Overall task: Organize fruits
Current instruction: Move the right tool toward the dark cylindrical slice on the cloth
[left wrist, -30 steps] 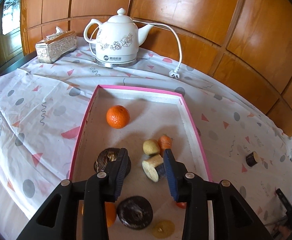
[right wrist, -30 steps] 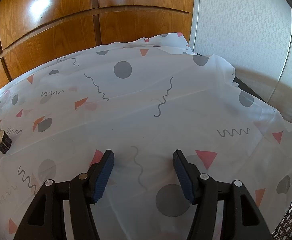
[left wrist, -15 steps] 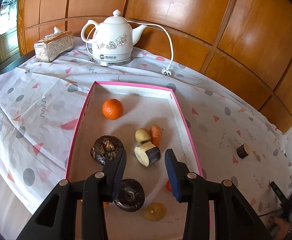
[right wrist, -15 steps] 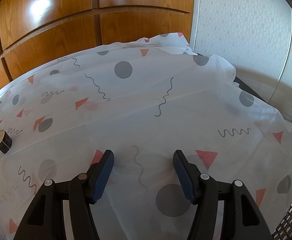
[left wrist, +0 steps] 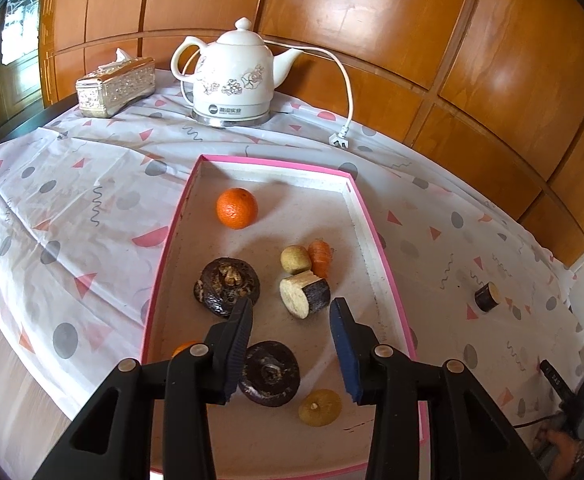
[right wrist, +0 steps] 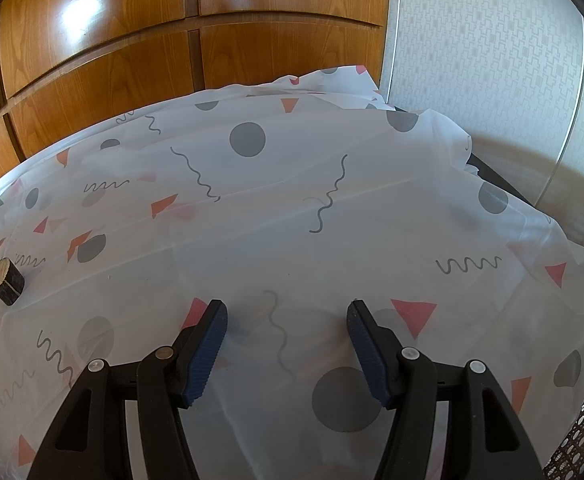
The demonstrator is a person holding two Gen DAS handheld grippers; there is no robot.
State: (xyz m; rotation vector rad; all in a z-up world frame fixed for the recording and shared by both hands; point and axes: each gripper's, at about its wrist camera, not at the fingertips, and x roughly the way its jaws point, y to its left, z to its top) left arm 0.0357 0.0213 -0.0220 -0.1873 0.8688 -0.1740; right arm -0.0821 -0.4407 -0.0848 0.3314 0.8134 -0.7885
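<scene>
Most pieces, among them an orange point(left wrist: 237, 207) and a cut log-shaped chunk point(left wrist: 305, 294), already lie in the pink tray point(left wrist: 376, 240), while one dark chunk point(right wrist: 7, 281) waits near the worktop's right edge, left gripper point(left wrist: 290, 342) fingers spread with nothing between them, right gripper point(right wrist: 287, 346) fingers likewise.

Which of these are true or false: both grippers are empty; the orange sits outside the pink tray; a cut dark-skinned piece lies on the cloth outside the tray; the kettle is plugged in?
1. Both grippers are empty. True: the left gripper and the right gripper hold nothing.
2. The orange sits outside the pink tray. False: it lies inside, near the far end.
3. A cut dark-skinned piece lies on the cloth outside the tray. True.
4. The kettle is plugged in. False: its plug lies loose on the cloth.
</scene>
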